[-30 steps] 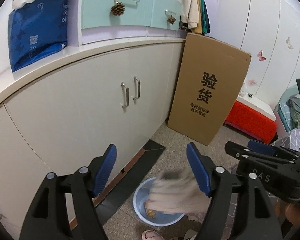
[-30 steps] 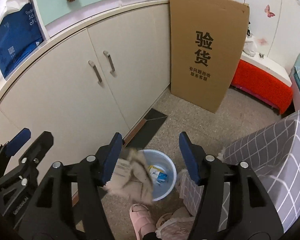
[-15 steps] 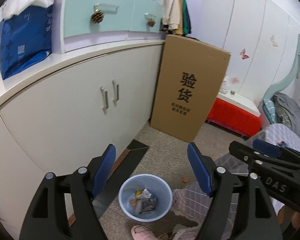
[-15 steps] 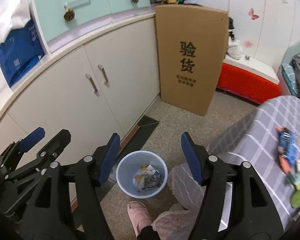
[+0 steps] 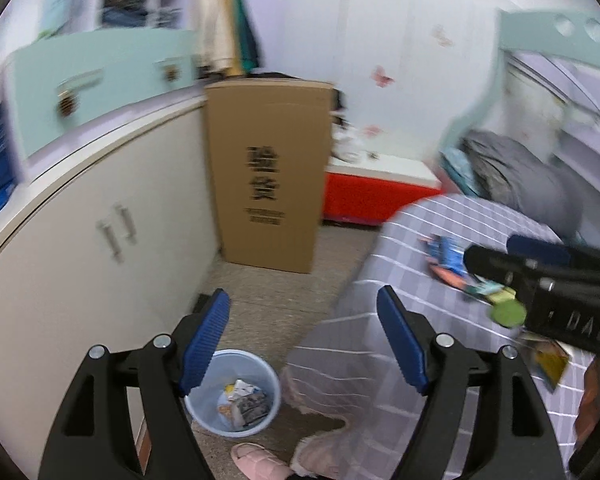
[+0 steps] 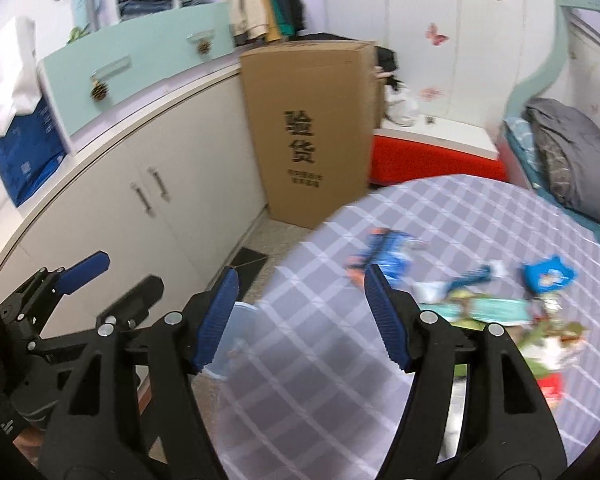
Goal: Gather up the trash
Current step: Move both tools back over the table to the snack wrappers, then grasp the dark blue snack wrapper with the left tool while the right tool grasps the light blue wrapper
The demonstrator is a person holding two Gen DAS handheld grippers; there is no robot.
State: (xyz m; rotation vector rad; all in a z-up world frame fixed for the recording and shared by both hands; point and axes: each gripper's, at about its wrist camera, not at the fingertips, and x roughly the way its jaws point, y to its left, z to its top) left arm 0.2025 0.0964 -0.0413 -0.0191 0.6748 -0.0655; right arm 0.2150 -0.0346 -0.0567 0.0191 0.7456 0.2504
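Showing one bin [image 5: 231,396], two empty grippers [image 5: 303,342] [image 6: 300,320]

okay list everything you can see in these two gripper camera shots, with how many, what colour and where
bin: one, light blue, on the floor by the cabinet, wrappers inside
trash pile: several wrappers, blue, green and red, blurred, on the table
table: one, grey checked cloth, right of the bin
cardboard box: one, brown, upright at the end of the cabinet
cabinet: one, cream, two-door, along the left
red bench: one, white top, behind the box
slipper: one, pink, beside the bin
left gripper: black with blue pads, open, empty
right gripper: same, jaws just opening, empty
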